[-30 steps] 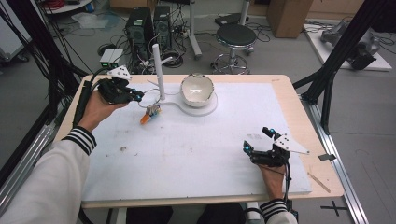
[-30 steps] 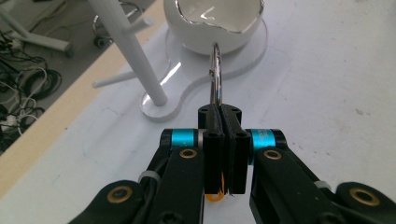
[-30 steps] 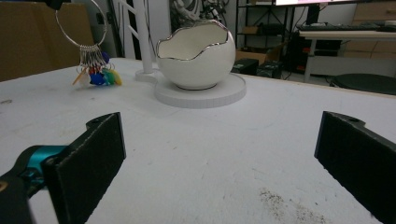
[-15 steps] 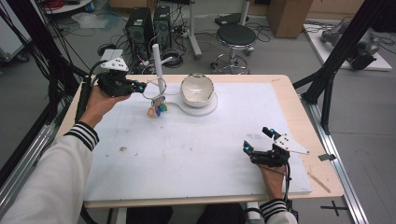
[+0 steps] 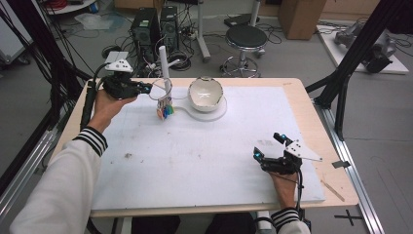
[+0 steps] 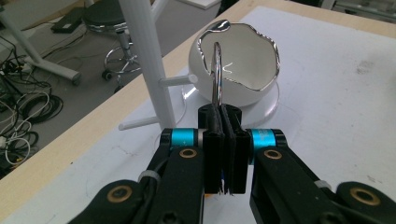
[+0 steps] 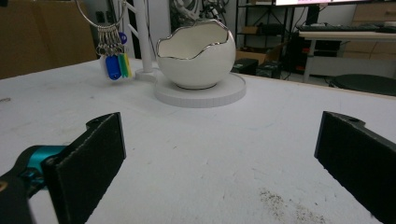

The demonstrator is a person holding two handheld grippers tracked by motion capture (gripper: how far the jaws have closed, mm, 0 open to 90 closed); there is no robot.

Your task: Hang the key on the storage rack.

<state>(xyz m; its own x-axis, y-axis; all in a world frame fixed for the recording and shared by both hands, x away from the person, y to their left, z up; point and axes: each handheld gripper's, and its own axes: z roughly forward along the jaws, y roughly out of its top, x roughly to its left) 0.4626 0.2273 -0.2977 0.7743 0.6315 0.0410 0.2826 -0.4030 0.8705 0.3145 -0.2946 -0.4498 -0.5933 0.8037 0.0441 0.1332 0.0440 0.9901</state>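
High view: left tongs point(image 5: 144, 88) are now up at the white peg stand point(image 5: 164, 66) on the far-left part of the table point(image 5: 204, 161), clamped on the key ring point(image 5: 159, 90), with the coloured tags point(image 5: 165, 110) hanging off the ring, clear of the table surface as far as I can tell; a second ago the bundle was lower and closer to the middle of the table, half a second ago partway up, so the carry has closed in on the stand. Left gripper view confirms the grip: pads pinched together on the metal ring point(image 6: 217, 77), ring standing upright out of the tongs, stand post point(image 6: 144, 56) just to the side with its short pegs point(image 6: 180, 80) sticking out toward the egg-shaped bowl point(image 6: 238, 63). Ring looks level with or slightly above the upper peg, but I cannot tell whether it is already over it or merely beside it. Right tongs point(image 5: 269, 147) haven't moved across the three frames, resting on the near-right table edge, spread wide and empty; right gripper view shows both pads point(image 7: 88, 161) far apart, with the tags point(image 7: 114, 63) dangling beside the bowl point(image 7: 196, 53) well ahead. My read: job is hanging the keys on the stand, transport is basically done, what's left is threading the ring over a peg and letting go; risk is the ring hitting the peg tip or swinging tags knocking the bowl
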